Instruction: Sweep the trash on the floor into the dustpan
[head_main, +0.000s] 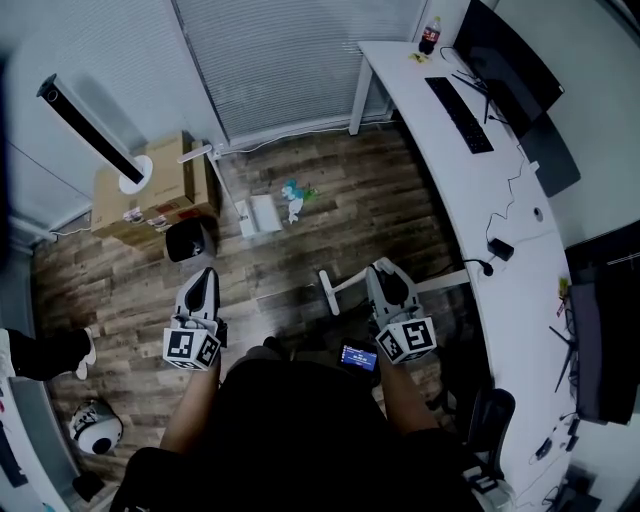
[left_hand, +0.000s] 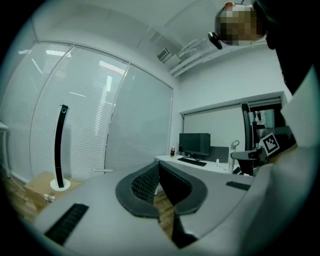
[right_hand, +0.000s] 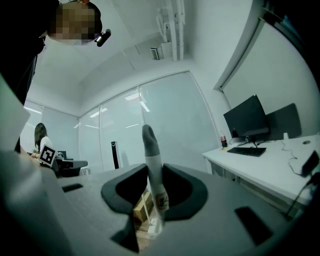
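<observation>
The trash (head_main: 293, 192), a small heap of blue, green and white scraps, lies on the wood floor near the window. Just left of it stands a white dustpan (head_main: 262, 213) with a long white handle. My right gripper (head_main: 378, 268) is shut on the broom handle (head_main: 328, 290), well back from the trash. In the right gripper view that white, grey-tipped broom handle (right_hand: 152, 160) stands upright between the pads of the right gripper (right_hand: 155, 195). My left gripper (head_main: 205, 272) is shut on nothing; in its own view the left gripper (left_hand: 159, 187) holds nothing. The broom's head is hidden.
A cardboard box (head_main: 150, 190), a black bin (head_main: 190, 240) and a black tower fan (head_main: 85, 125) stand at the left. A long white desk (head_main: 480, 220) with keyboard (head_main: 458, 113) and monitor (head_main: 510, 65) runs along the right. A person's leg (head_main: 40, 350) is at the far left.
</observation>
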